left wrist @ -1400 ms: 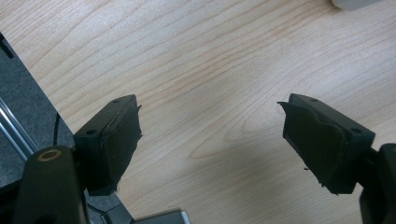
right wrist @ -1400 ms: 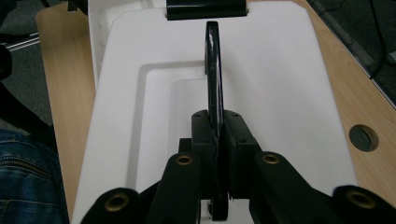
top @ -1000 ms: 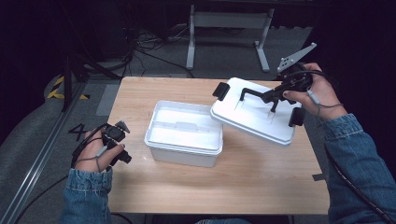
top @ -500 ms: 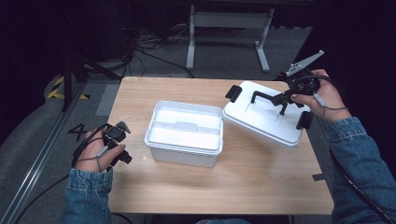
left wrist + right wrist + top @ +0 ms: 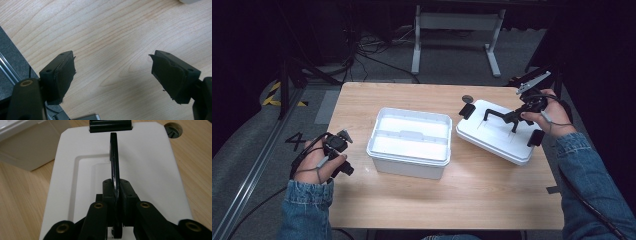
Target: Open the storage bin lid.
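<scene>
A white lid (image 5: pixel 497 132) with black latches lies to the right of the open white box (image 5: pixel 409 140), at or just above the table. My right gripper (image 5: pixel 518 116) is shut on the lid's black handle (image 5: pixel 114 162), which runs straight out between the jaws in the right gripper view. The lid's white top (image 5: pixel 145 167) spreads around the handle there. My left gripper (image 5: pixel 343 139) rests near the table's left edge, open. Its two black pads (image 5: pixel 62 75) stand wide apart over bare wood in the left gripper view.
The wooden table (image 5: pixel 437 200) has a round cable hole (image 5: pixel 467 98) behind the lid. A metal frame (image 5: pixel 457 30) and cables lie on the floor beyond the table. Dark floor with yellow tape is to the left.
My right gripper has carried the lid to the right, away from the box, and lowered it toward the table. The left gripper has stayed put.
</scene>
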The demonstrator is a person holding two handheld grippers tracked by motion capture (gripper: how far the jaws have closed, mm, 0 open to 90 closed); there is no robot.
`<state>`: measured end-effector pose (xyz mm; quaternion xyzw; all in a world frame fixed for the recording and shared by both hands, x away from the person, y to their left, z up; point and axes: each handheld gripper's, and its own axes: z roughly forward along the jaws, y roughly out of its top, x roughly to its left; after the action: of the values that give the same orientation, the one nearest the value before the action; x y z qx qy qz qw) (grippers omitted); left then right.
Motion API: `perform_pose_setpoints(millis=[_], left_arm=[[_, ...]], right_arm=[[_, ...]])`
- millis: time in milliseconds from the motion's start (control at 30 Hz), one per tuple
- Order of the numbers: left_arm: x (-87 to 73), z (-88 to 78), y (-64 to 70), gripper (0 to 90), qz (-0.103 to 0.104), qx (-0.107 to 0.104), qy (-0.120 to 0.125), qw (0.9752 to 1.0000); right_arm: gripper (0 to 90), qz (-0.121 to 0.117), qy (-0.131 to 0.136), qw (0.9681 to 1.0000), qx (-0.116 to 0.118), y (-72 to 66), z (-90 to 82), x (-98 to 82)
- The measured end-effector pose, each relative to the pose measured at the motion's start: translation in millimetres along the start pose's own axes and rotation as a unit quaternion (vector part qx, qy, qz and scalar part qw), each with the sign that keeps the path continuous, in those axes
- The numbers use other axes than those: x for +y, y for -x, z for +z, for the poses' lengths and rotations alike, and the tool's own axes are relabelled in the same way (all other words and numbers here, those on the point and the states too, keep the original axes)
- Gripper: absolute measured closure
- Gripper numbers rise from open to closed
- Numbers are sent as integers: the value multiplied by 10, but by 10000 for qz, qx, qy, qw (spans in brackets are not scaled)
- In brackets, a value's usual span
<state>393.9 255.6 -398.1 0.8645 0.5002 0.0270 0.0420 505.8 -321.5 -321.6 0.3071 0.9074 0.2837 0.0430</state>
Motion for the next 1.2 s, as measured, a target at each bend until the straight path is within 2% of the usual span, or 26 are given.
perform_pose_setpoints(millis=[233, 667, 1200], left_arm=[[-5, 26, -8, 182, 100, 21, 175, 9998], [-9, 39, -2, 182, 186, 62, 234, 9995], [-19, 52, -15, 182, 226, 40, 200, 9995]], right_arm=[[847, 117, -66, 9999, 54, 106, 228, -125], [847, 173, -29, 9998, 129, 166, 519, -270], [846, 358, -131, 9990, 230, 220, 704, -389]])
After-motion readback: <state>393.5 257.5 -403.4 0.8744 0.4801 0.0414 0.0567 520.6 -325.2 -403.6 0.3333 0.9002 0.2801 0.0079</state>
